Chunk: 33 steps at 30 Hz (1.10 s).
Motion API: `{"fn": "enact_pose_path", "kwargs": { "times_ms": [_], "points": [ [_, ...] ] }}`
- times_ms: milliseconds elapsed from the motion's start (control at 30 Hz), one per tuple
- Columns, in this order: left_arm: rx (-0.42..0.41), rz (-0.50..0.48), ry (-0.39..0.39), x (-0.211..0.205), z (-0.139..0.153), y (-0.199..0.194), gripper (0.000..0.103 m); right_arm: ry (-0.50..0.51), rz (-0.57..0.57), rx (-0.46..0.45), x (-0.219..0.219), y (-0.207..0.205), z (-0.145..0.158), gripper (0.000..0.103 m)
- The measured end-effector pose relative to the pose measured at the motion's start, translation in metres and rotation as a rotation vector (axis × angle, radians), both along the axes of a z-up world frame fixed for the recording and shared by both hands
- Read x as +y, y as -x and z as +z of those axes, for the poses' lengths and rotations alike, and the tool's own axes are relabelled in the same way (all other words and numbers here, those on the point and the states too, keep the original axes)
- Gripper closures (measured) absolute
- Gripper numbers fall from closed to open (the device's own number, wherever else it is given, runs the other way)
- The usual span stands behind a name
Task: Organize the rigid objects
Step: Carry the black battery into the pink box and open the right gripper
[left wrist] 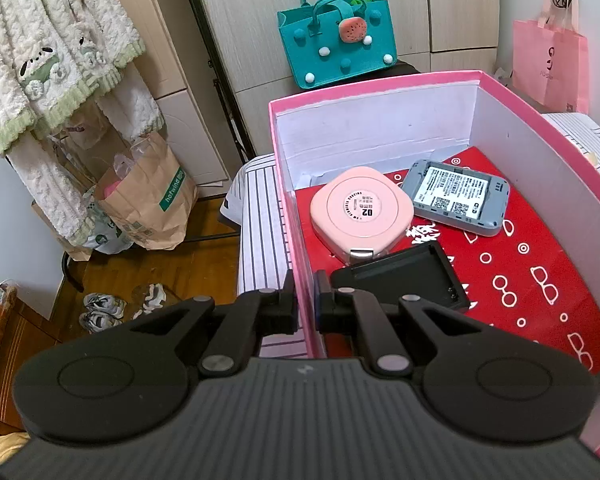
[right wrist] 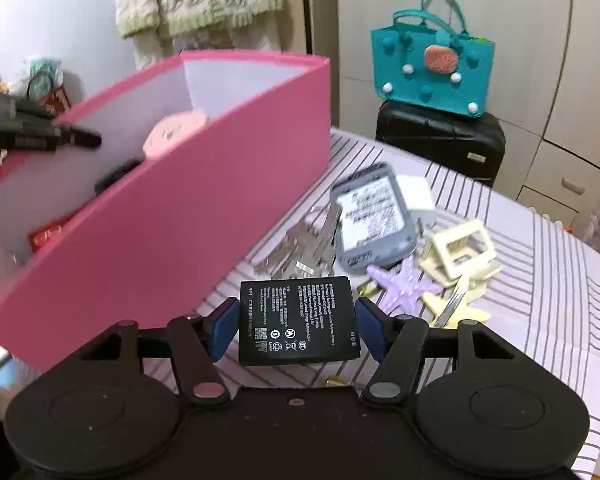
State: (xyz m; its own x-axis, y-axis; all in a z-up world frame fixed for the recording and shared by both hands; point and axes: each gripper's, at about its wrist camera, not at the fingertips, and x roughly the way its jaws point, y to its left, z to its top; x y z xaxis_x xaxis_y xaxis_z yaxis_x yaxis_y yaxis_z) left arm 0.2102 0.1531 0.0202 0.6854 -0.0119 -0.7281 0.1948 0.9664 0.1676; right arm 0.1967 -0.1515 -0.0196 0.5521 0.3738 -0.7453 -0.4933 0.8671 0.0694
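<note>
Surface: striped white cloth over what looks like a bed or table, wood floor below. Wardrobe doors behind; teal felt bag sits on a black suitcase. Fluffy cream robe hangs on the left, brown paper bag under it, pink tote at right, sneakers on the floor.

Left gripper: looks down into the pink box, jaws clamped on the box's left wall, one finger outside, one inside. In the right wrist view the box is tilted, its near end raised off the cloth.

Right gripper: low over the cloth, just beside the box's outer wall. Jaws clamped on the black battery, blue pads against its two side edges, label up.

Box contents (left view): red printed liner on the floor; pink rounded-square case, grey device with its labelled back up touching it on the right, black back cover lying inside-up, near the case.

Loose on the cloth ahead of the right gripper: a second grey device, bunch of keys, white charger block, cream hair clip, purple starfish clip, pale yellow starfish clip, all bunched close together. Small gold item under the battery, too small to identify.
</note>
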Motion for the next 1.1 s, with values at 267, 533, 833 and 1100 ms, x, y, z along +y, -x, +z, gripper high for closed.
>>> {"fn": "enact_pose_path", "kwargs": {
  "times_ms": [267,533,833,1100],
  "points": [
    [0.000,-0.002,0.004,0.001,0.001,0.000,0.096,-0.066,-0.086,-0.073,-0.013,-0.005,0.038,0.035],
    [-0.007,0.011,0.015,0.003,0.001,0.000,0.098,-0.123,0.002,-0.173,0.011,-0.007,0.111,0.035],
    [-0.015,0.021,0.044,0.007,0.003,0.001,0.098,-0.037,0.216,-0.124,0.085,-0.019,0.116,0.035],
    [-0.014,0.024,0.054,0.008,0.003,0.000,0.098,0.088,0.349,-0.065,0.128,-0.026,0.084,0.035]
  ]
}}
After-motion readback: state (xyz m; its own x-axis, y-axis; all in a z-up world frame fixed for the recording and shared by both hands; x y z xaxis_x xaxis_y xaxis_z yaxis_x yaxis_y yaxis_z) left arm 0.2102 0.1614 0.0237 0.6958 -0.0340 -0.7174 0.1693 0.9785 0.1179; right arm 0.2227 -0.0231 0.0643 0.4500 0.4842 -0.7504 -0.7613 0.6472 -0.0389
